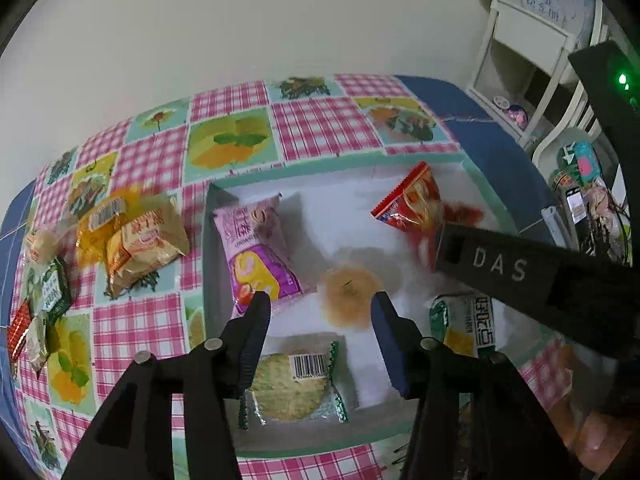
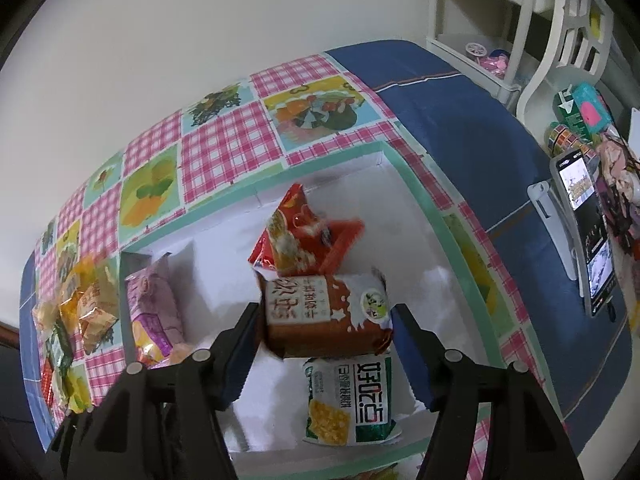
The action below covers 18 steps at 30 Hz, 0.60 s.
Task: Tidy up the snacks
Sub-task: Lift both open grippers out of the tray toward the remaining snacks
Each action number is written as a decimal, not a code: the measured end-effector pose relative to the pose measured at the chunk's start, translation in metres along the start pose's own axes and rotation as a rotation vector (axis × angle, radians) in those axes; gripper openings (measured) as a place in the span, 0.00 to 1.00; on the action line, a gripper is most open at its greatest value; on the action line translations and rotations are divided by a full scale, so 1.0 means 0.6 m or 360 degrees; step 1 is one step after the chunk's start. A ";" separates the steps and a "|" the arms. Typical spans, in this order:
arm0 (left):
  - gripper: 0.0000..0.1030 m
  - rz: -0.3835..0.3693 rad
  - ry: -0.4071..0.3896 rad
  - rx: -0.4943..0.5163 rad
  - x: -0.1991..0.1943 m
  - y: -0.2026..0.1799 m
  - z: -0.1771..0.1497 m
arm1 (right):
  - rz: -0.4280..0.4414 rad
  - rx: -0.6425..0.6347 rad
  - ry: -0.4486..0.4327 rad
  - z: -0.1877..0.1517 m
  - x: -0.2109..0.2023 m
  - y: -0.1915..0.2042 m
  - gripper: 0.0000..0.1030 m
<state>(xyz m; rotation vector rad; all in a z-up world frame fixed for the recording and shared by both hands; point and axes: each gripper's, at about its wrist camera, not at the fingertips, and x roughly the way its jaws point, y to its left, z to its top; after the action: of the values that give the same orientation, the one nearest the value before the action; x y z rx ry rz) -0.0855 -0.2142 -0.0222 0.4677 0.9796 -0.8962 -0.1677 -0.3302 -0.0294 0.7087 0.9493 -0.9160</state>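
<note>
A table point(image 1: 320, 120) under a pink check cloth with fruit squares stands against a plain wall, its right end covered in blue. On it, toward the right and near edge, sits a shallow white tray point(image 1: 208, 256) with a mint-green rim, and most of the snacks lie in it.

In the tray's left part lies a pink pack point(image 1: 256, 256), lengthwise from the far side toward the near. At the far right corner a red pack point(image 1: 416, 204) lies tilted. At the near edge a clear-wrapped round cracker point(image 1: 292, 388) lies flat, barcode up. A green-and-white pack point(image 2: 352, 396) rests near the tray's near right corner. In the middle is a small pale round snack point(image 1: 348, 292).

The right gripper point(image 2: 326, 316) is over the tray's right part with a brown pack point(image 2: 324, 316) between its fingers; the left finger touches the pack's edge, the right finger stands just beside the other edge, so whether the jaws clamp it I cannot tell. The pack sits between the red pack and the green-and-white one.

The left gripper point(image 1: 320, 304) hangs over the tray's middle, jaws spread wide and holding nothing, the round snack between its tips.

Outside the tray, toward the table's left edge, lies a heap of orange packs point(image 1: 132, 236), with a few small packs point(image 1: 40, 312) nearer the left corner.
</note>
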 end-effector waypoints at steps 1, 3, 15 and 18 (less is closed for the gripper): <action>0.54 0.0000 -0.0008 -0.0006 -0.005 0.002 0.001 | -0.0003 -0.0005 -0.0012 0.001 -0.005 0.001 0.68; 0.57 0.0011 -0.0021 -0.0028 -0.017 0.012 0.007 | -0.0009 -0.0018 -0.0036 0.004 -0.018 0.005 0.73; 0.60 0.0160 -0.0016 -0.0327 -0.050 0.131 0.020 | 0.0021 -0.0099 -0.0084 0.002 -0.069 0.039 0.74; 0.60 0.0178 0.0003 -0.0408 -0.048 0.160 0.015 | 0.0033 -0.0125 -0.0060 -0.003 -0.063 0.049 0.74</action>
<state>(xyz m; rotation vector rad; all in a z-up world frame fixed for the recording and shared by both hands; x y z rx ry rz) -0.0094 -0.1537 0.0034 0.3021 1.0435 -0.6593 -0.1529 -0.3031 0.0072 0.6315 0.9381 -0.8665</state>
